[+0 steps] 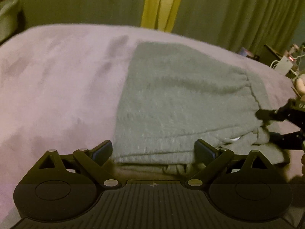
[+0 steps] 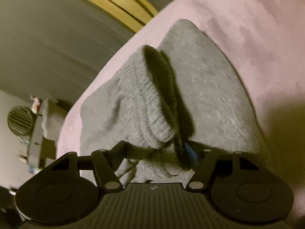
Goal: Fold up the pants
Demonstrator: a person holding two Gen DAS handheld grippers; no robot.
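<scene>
Grey sweatpants (image 1: 177, 99) lie folded on a pink bedcover (image 1: 57, 87). In the left wrist view my left gripper (image 1: 153, 150) stands open and wide, its fingers on either side of the near folded edge, with no pinch on the cloth. At the right edge of that view my right gripper (image 1: 266, 125) bites into the waistband end. In the right wrist view the ribbed waistband (image 2: 144, 105) bunches up into a ridge between the fingers of my right gripper (image 2: 156, 150), and both fingers press against the cloth of the sweatpants (image 2: 213, 95).
The pink bedcover (image 2: 247, 28) spreads out to the left of the pants. Green and yellow curtains (image 1: 164, 3) hang behind the bed. A cluttered stand (image 1: 284, 61) sits at the far right. A round fan (image 2: 20, 121) stands beside the bed.
</scene>
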